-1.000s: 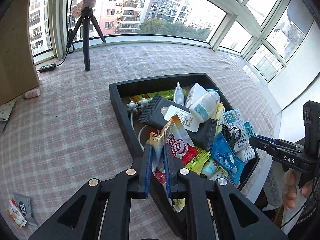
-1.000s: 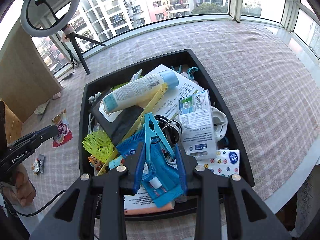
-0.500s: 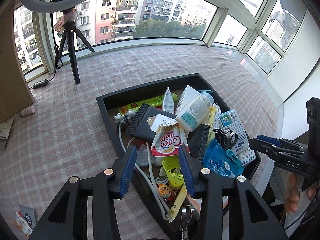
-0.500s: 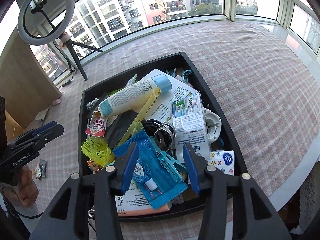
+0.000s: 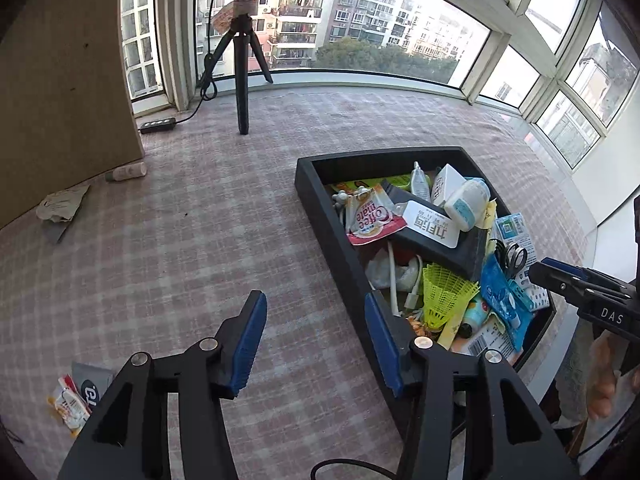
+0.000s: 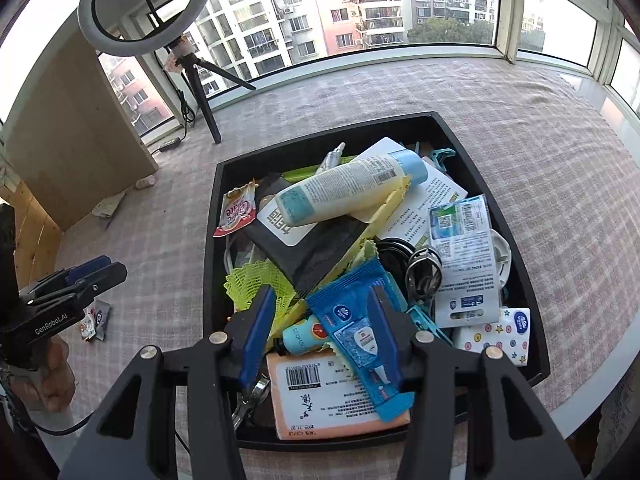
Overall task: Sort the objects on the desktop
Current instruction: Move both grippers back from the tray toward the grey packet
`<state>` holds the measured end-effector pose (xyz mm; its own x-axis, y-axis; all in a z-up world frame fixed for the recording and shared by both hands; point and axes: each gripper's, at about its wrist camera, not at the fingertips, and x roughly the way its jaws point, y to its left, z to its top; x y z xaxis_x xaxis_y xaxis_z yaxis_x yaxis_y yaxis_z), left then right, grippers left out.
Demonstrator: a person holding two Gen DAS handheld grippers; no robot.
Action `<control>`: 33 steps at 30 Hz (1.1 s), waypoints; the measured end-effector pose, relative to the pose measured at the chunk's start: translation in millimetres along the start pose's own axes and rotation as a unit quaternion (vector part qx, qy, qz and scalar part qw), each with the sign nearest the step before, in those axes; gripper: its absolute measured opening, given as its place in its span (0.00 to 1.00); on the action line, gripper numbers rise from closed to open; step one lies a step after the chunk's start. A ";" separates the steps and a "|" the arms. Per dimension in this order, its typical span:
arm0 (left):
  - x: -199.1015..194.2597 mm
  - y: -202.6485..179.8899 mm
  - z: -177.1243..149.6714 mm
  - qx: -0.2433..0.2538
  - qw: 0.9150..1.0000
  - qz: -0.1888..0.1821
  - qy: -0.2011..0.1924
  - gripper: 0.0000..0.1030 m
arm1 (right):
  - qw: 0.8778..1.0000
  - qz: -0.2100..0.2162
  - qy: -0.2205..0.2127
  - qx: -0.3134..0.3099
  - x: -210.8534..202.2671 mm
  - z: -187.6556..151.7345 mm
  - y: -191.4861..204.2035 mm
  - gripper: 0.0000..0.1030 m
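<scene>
A black tray (image 5: 320, 208) (image 6: 210, 240) on the checked cloth holds a heap of small items. A red and white coffee sachet (image 5: 370, 218) (image 6: 236, 212) lies at its left side. A white bottle with a blue cap (image 6: 348, 188) lies on a black pouch (image 6: 316, 240). A blue packet (image 6: 356, 328) and a yellow shuttlecock (image 5: 442, 292) lie near the front. My left gripper (image 5: 312, 340) is open and empty, over the cloth left of the tray. My right gripper (image 6: 320, 332) is open and empty, above the blue packet.
A ring light tripod (image 5: 242, 80) and a power strip (image 5: 158, 125) stand at the back. A brown board (image 5: 60, 80) rises at left, with a small bottle (image 5: 126, 172) and crumpled paper (image 5: 62, 208) by it. Two sachets (image 5: 80, 396) lie on the cloth near left.
My left gripper let go of the coffee sachet into the tray, opened and moved left over the cloth. My right gripper let go of the blue clip and opened.
</scene>
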<state>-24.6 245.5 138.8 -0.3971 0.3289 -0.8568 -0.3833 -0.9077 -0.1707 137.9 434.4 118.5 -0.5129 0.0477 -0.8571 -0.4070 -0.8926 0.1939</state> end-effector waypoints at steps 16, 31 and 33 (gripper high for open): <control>-64.1 119.5 -70.4 -0.077 0.993 0.084 -0.021 0.56 | 0.994 0.045 0.004 -0.101 22.8 -20.7 149.1 0.50; -98.7 200.8 -123.3 -0.113 0.985 0.126 -0.028 0.64 | 0.989 0.032 0.004 -0.145 35.7 -57.5 242.0 0.52; -101.8 214.9 -131.8 -0.124 0.984 0.128 -0.025 0.68 | 0.989 0.028 0.000 -0.144 37.6 -62.2 249.0 0.53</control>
<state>43.4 -17.3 125.2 -0.4967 0.0887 -0.8634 -0.0535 -0.9960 -0.0716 64.2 186.0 104.8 -0.5283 -0.0055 -0.8490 -0.1452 -0.9847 0.0967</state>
